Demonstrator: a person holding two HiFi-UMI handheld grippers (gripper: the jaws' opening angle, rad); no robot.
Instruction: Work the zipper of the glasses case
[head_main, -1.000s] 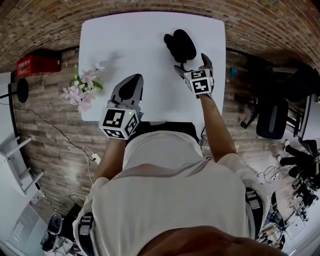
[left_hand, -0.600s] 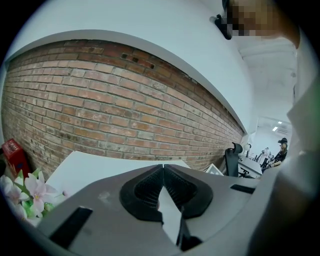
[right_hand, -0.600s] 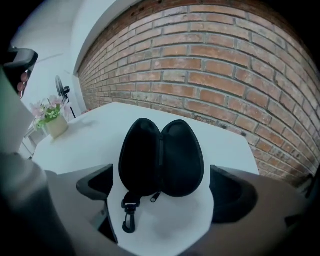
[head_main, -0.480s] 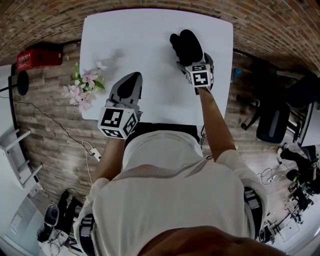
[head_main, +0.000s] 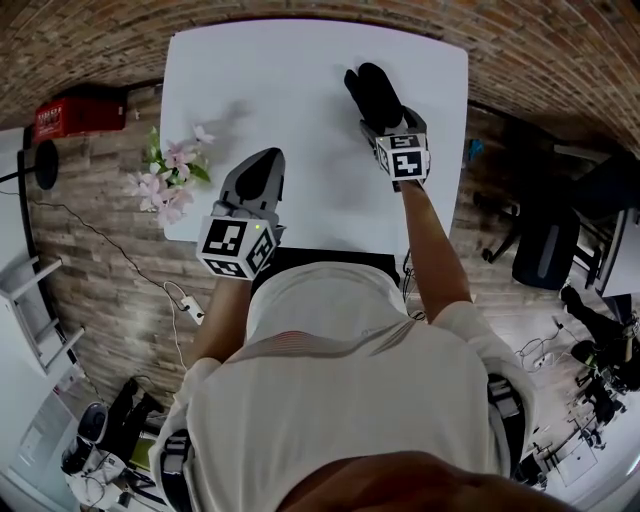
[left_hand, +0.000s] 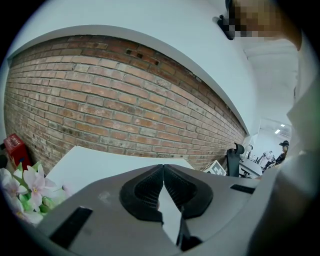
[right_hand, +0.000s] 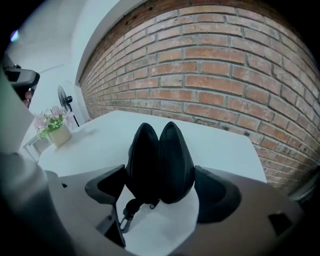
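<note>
- The glasses case (head_main: 375, 92) lies on the far right part of the white desk (head_main: 290, 80). It sits clear of the far and right edges, with a wide bare stretch to its left.
- Pink flowers (head_main: 165, 180) stand at the desk's left edge, well apart from the case.
- The case's long axis runs near to far and leans a little left at the far end. In the right gripper view its two black lobes (right_hand: 160, 160) stand side by side, with the zipper pull (right_hand: 131, 207) hanging at the near end.
- The right gripper (head_main: 390, 125) is closing, with the case's near end between its jaws. The pads sit just beside its sides, and no firm press shows.
- The left gripper (head_main: 260, 165) hangs over the near left of the desk, jaws together and empty.
- A second ago the right gripper stood nearer than the case, jaws wider. It has since moved farther along the desk and around the case's near end. The left gripper has not moved.
</note>
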